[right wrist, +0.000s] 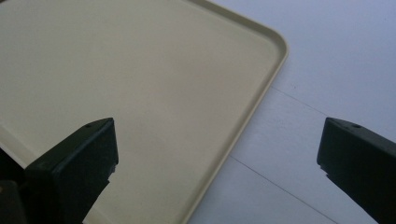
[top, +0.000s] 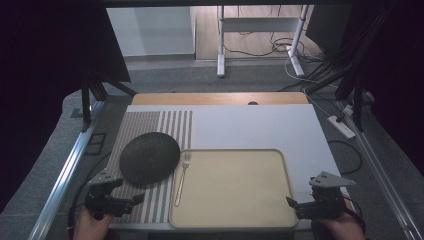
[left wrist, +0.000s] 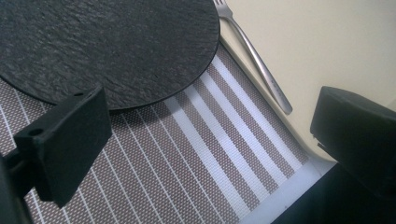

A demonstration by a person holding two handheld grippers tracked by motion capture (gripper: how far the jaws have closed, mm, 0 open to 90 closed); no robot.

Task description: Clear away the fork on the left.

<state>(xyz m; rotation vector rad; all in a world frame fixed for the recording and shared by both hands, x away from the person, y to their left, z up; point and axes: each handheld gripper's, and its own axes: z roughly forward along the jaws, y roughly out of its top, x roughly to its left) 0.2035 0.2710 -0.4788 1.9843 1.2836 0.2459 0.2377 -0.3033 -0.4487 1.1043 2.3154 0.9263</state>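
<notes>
Two tools gape empty, left tool (top: 134, 201) near fork (left wrist: 261, 70); right tool (top: 295, 205) over tray (right wrist: 261, 93)

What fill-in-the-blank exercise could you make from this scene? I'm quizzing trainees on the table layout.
1. The fork lies along the tray's ____ edge.
2. The dark round plate rests on the ____ placemat.
3. The beige tray sits nearest the ____ hand-held gripper.
4. Both the left hand-held gripper and the right one have their jaws ____.

Missing words: left; striped; right; open

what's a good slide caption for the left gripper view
Open left gripper over a striped placemat, near a dark slate plate and a fork.
</notes>
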